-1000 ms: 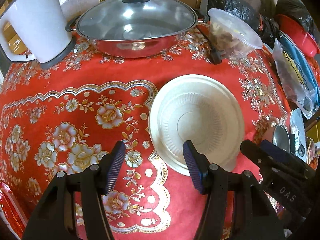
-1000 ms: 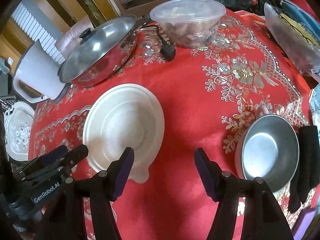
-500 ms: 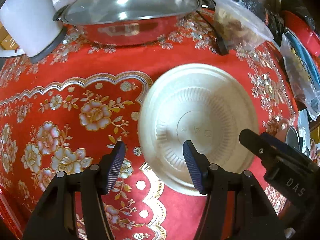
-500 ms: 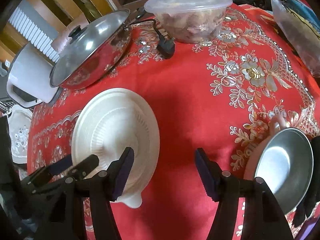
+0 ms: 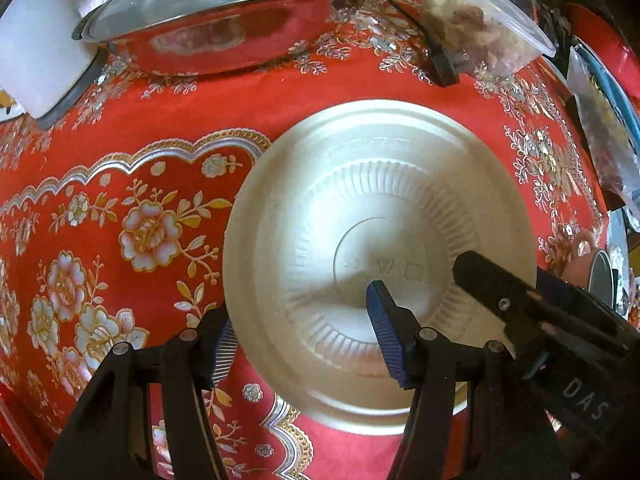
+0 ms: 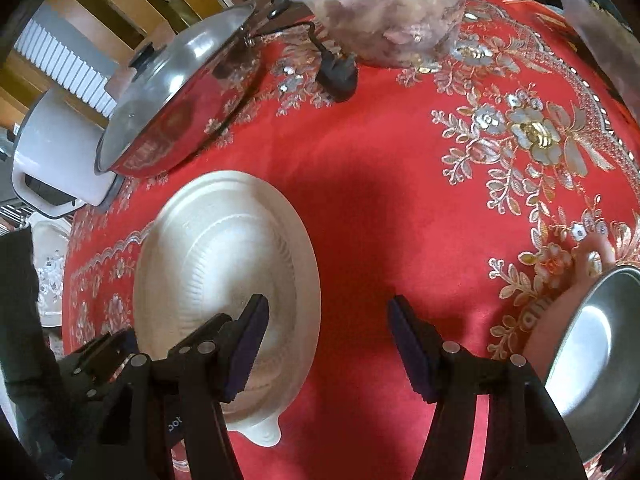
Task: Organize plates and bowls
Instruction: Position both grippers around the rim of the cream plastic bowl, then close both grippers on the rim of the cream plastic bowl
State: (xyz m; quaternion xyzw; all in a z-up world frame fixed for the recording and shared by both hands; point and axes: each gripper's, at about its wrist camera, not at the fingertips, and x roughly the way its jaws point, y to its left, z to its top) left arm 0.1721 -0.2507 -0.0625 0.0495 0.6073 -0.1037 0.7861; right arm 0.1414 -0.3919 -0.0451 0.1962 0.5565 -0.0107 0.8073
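Your left gripper (image 5: 302, 330) has its jaws spread wide, and the near-left rim of the white ribbed bowl (image 5: 376, 208) sits between them: the left pad is outside the rim, the right pad is over the bowl's inside wall. Whether either pad touches the bowl cannot be told. The bowl rests upright on the red floral tablecloth (image 5: 132, 184).

Your right gripper (image 6: 326, 338) also has its jaws spread, with nothing between them but bare red cloth. Its left finger (image 6: 248, 340) overlaps the same white bowl on that bowl's right side, and the bowl's small pour lip points toward you just left of the jaws. To the right of the right finger, a steel bowl (image 6: 592, 364) is tilted up on its edge, with a hand (image 6: 576, 284) at its far rim.

Farther ahead of the left jaws stands a lidded steel pan (image 5: 236, 20), with a white kettle (image 5: 38, 40) to its left. Ahead and to the right, beyond a black plug (image 6: 336, 76), stands a clear lidded plastic container (image 6: 388, 8) of food.
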